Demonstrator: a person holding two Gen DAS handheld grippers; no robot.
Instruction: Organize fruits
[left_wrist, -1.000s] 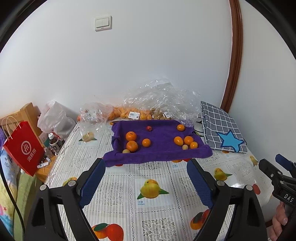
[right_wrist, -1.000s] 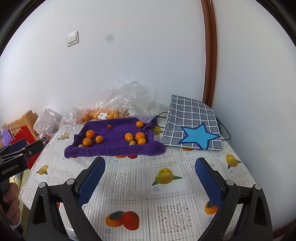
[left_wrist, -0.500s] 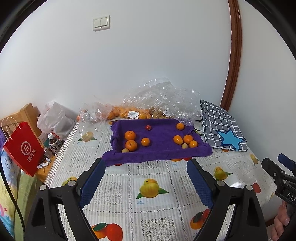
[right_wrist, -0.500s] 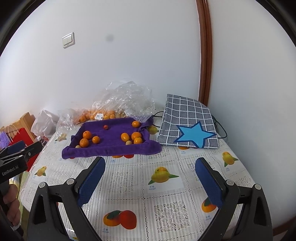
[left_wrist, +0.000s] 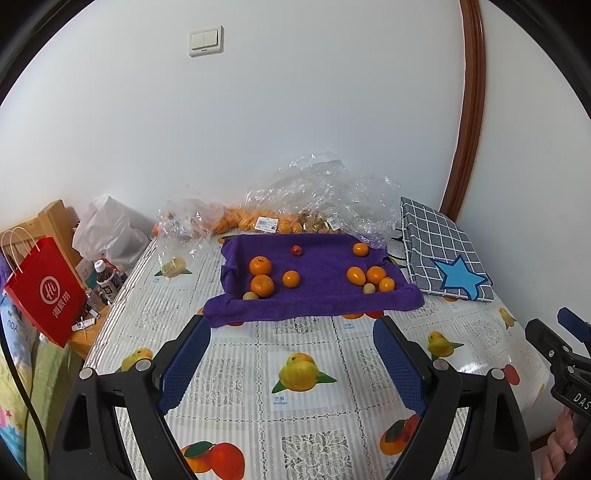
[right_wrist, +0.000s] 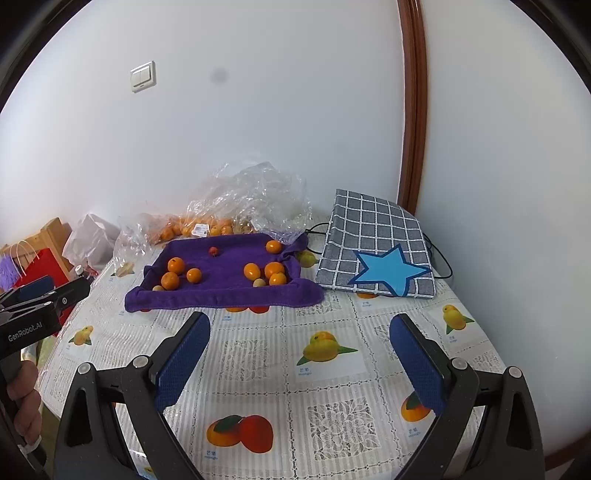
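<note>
A purple towel (left_wrist: 314, 295) lies on the table with loose fruit on it: three oranges (left_wrist: 261, 284) at its left, several oranges (left_wrist: 375, 275) at its right, one small red fruit (left_wrist: 296, 250) at the back and two small pale fruits. The same towel (right_wrist: 221, 291) and oranges (right_wrist: 173, 275) show in the right wrist view. My left gripper (left_wrist: 291, 332) is open and empty, above the table in front of the towel. My right gripper (right_wrist: 299, 328) is open and empty, also short of the towel.
Clear plastic bags (left_wrist: 317, 192) with more oranges lie behind the towel by the wall. A grey checked bag with a blue star (left_wrist: 443, 254) lies at the right. A red paper bag (left_wrist: 44, 291) and bottles stand off the table's left edge. The tablecloth (left_wrist: 295, 369) has printed fruit.
Both grippers have drawn back and risen slightly, so the towel looks a little farther away. Both stay open and empty.
</note>
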